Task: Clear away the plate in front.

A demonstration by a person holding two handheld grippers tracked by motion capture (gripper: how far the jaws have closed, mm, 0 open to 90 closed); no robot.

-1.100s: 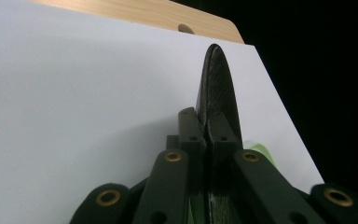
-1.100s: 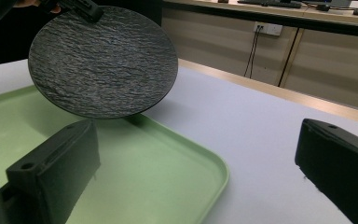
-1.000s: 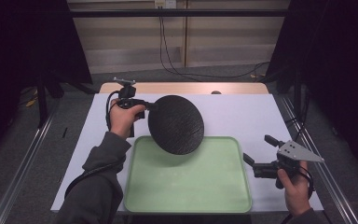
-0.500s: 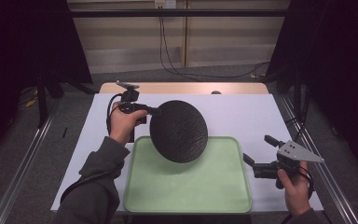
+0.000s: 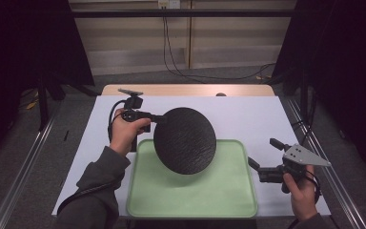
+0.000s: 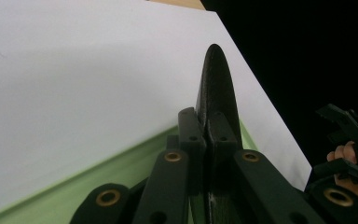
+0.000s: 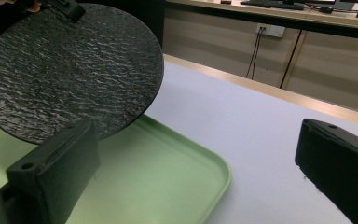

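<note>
Jaws of left gripper [image 5: 156, 117] clamp round rough-textured black plate [image 5: 185, 140]; right gripper [image 5: 263, 156] jaws apart.

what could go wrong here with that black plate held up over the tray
The left gripper pinches the black plate only at its rim, tilted on edge above the green tray, so it could pivot or slip out. Lowered like this, its bottom edge might strike the tray first. The right gripper, open beside the tray, gives no support.
</note>
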